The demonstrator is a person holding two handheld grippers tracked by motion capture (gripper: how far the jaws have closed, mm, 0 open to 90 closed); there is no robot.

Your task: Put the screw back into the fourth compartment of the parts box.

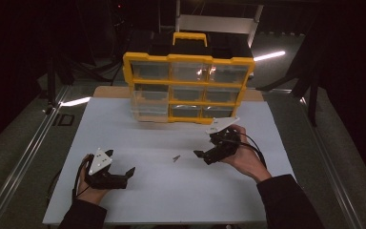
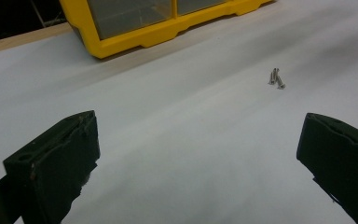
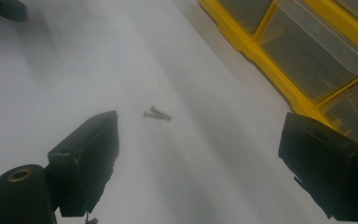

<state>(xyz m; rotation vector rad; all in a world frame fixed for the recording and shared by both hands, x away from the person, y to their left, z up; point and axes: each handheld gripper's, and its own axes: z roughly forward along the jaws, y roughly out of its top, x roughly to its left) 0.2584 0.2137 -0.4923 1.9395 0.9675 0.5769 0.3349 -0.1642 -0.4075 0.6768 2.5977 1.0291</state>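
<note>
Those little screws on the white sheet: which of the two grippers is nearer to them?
The right. The right gripper hovers just beside the screws, jaws open toward them. The left gripper sits farther off, nearer the person, also open.

Two black jaws of the right gripper (image 3: 198,163) rise from the bottom corners, set wide apart over a white table surface (image 3: 74,70). Two small screws (image 3: 157,113) lie touching near the frame's centre, just beyond the left jaw. A yellow drawer organizer (image 3: 279,60) with clear drawers crosses the upper right.
</note>
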